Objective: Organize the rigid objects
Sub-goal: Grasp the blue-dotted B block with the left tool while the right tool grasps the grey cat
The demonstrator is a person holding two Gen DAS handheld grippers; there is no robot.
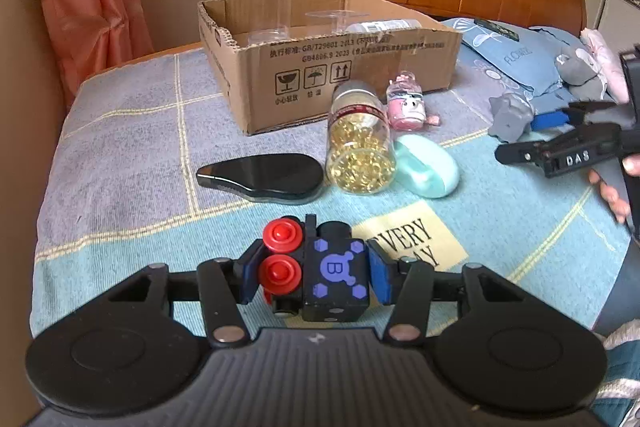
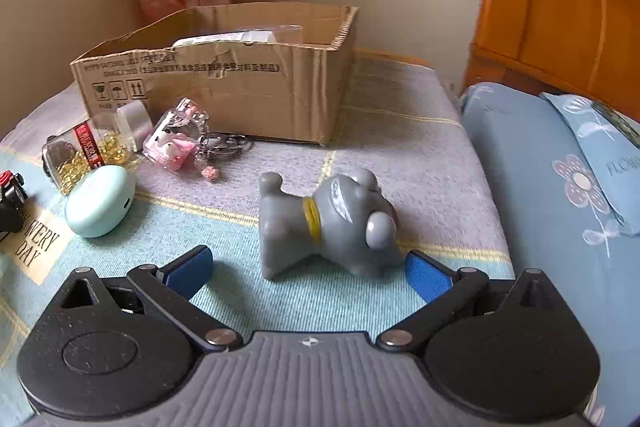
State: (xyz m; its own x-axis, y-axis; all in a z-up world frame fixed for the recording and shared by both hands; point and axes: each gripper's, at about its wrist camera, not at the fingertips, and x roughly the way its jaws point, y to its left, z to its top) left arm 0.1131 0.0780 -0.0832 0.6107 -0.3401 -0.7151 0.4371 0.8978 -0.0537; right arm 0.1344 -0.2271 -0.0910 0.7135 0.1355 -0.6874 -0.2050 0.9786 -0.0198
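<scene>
The left hand-held gripper (image 1: pixel 314 273) is clenched on a black toy block (image 1: pixel 334 275) with purple markings and two red knobs, its blue pads pressing the toy's two sides just above the bed (image 1: pixel 120 155) at its near edge. The grip looks square and the toy sits level between the pads, so in my judgement the step in hand is the carry to the cardboard box (image 1: pixel 320 63) at the bed's far edge — raise the toy enough to pass over the things lying between, then clear the box's front wall before releasing, low inside, so it does not knock the clear containers and white bottle already there.

Between the toy and the box lie a black flat case (image 1: pixel 264 177), a jar of golden capsules (image 1: pixel 360 147) on its side, a mint case (image 1: pixel 426 167) touching the jar, and a pink keychain bottle (image 1: pixel 404 103) near the box wall. The jar, being round, could roll if brushed.

The right hand-held gripper (image 2: pixel 308 271) stands released, its blue pads wide on either side of a grey dog figurine (image 2: pixel 324 223) lying on its side toward the bed's right edge beside the blue pillow (image 2: pixel 560 187) — one pad looks to be at the figurine's head, the other well apart. It should wait clear of the left one's path.
</scene>
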